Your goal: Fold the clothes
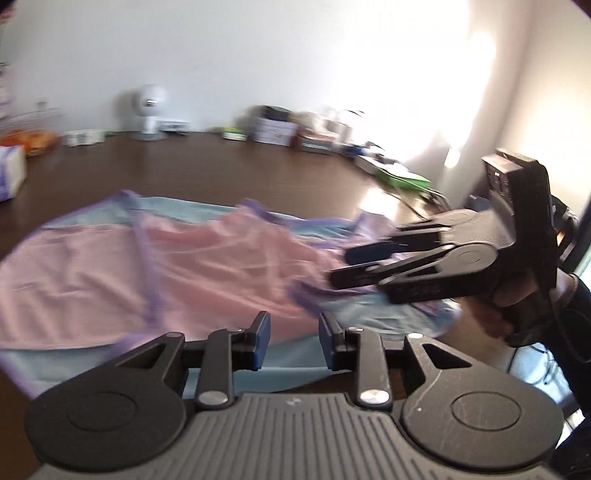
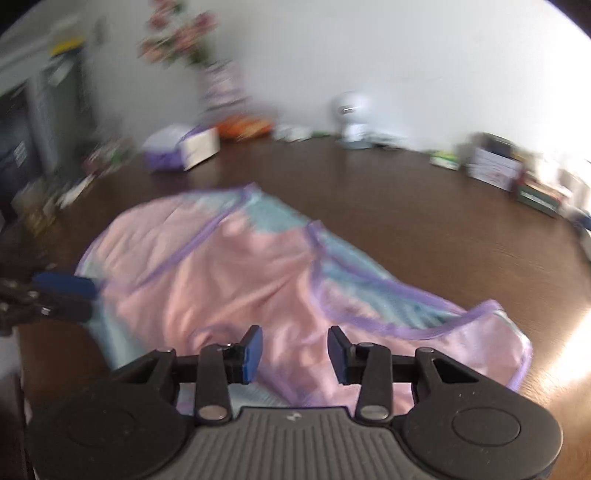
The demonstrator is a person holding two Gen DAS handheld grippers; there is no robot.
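Only the left wrist view shows the person's hand (image 1: 495,306) wrapped round the handle of the right gripper (image 1: 343,266), which reaches in from the right over the garment's (image 1: 110,280) edge. That view also catches a green item (image 1: 406,181) on the far right of the table (image 1: 221,166). Only the right wrist view shows the flowers (image 2: 177,33) against the wall, the purple and white box (image 2: 184,147) beyond the garment, and the left gripper (image 2: 62,295) coming in from the left beside the garment's left edge. Both views show the white fan (image 2: 351,114) at the table's back edge, far behind the garment.

The garment lies spread and rumpled on the dark brown table, in the middle of it. It is pink with purple trim along its seams, over a pale blue layer that shows at the far side and along the near edge. One pink part is turned over onto the rest, with soft creases across it.

The left gripper's fingers (image 1: 258,339) stand apart with a clear gap; nothing is between them, and the garment's near edge lies below and past them. The right gripper's blue pads (image 2: 253,354) are likewise parted, with the pink cloth seen through the gap but not pinched
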